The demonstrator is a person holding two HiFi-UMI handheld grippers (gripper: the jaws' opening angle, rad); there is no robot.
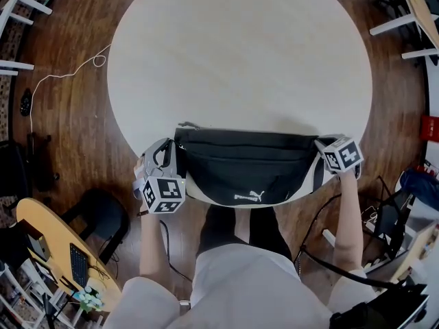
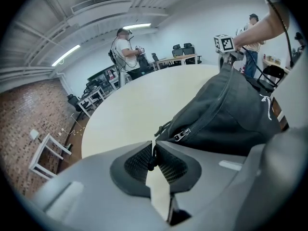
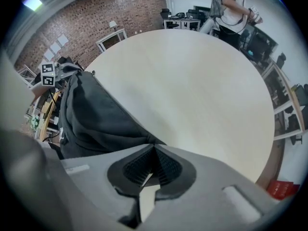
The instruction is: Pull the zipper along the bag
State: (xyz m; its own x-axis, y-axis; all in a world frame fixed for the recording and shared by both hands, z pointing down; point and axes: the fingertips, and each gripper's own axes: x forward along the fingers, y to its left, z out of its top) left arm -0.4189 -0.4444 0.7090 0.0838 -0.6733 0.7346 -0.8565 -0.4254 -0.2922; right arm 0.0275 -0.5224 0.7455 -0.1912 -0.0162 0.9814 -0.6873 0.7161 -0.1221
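A black waist bag (image 1: 247, 166) with a white logo lies across the near edge of the round pale table (image 1: 240, 53). At the bag's left end my left gripper (image 1: 171, 149) is shut on a thin black zipper cord. In the left gripper view the pads (image 2: 166, 165) pinch that dark cord just short of a metal zipper slider (image 2: 182, 134) on the bag (image 2: 231, 109). My right gripper (image 1: 319, 145) is shut on the bag's right end. Dark fabric (image 3: 91, 119) runs into its closed jaws (image 3: 154, 150).
People stand at desks beyond the table (image 2: 126, 52). White chairs (image 2: 45, 153) sit by the brick wall. A white cable (image 1: 68, 74) trails on the wooden floor at the left, and a desk with a keyboard (image 1: 68, 259) is at the lower left.
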